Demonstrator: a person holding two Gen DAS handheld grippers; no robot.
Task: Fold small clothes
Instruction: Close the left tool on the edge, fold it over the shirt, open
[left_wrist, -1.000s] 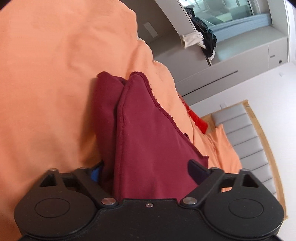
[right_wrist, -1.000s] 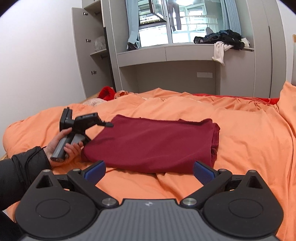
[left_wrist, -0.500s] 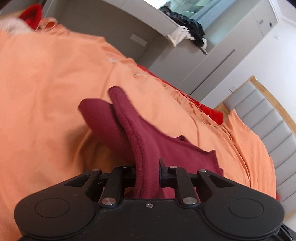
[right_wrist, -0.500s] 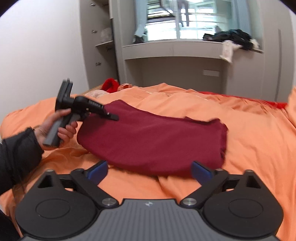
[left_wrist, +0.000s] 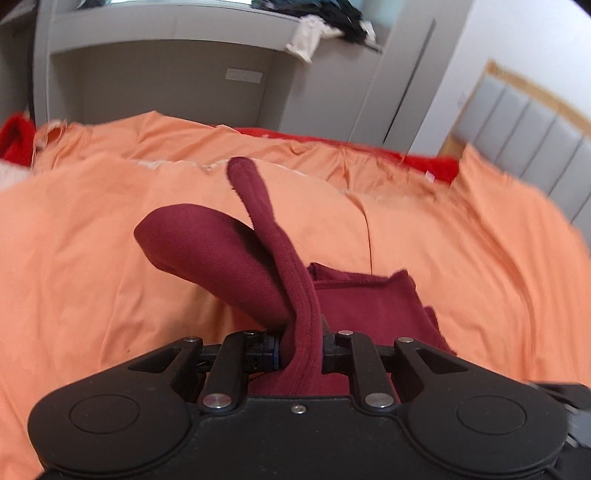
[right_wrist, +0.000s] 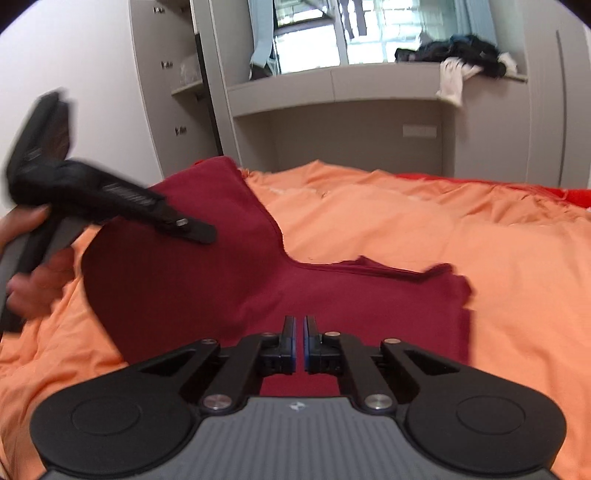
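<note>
A dark red garment (right_wrist: 207, 280) lies partly folded on the orange bedspread (right_wrist: 461, 258). My left gripper (left_wrist: 301, 349) is shut on the garment's left end (left_wrist: 258, 258) and holds it lifted off the bed; it also shows in the right wrist view (right_wrist: 195, 232), held by a hand. My right gripper (right_wrist: 300, 343) has its jaws nearly together, just above the garment's near edge. I see no cloth between its pads.
A grey built-in desk and cabinets (right_wrist: 369, 110) stand past the bed, with dark and white clothes (right_wrist: 461, 62) piled on the sill. A red item (left_wrist: 14, 140) lies at the far left of the bed. A padded grey headboard (left_wrist: 535, 122) is at the right.
My left gripper closed on the garment's left end and lifted it up and over toward the right. My right gripper closed from wide open and moved in over the garment's near edge.
</note>
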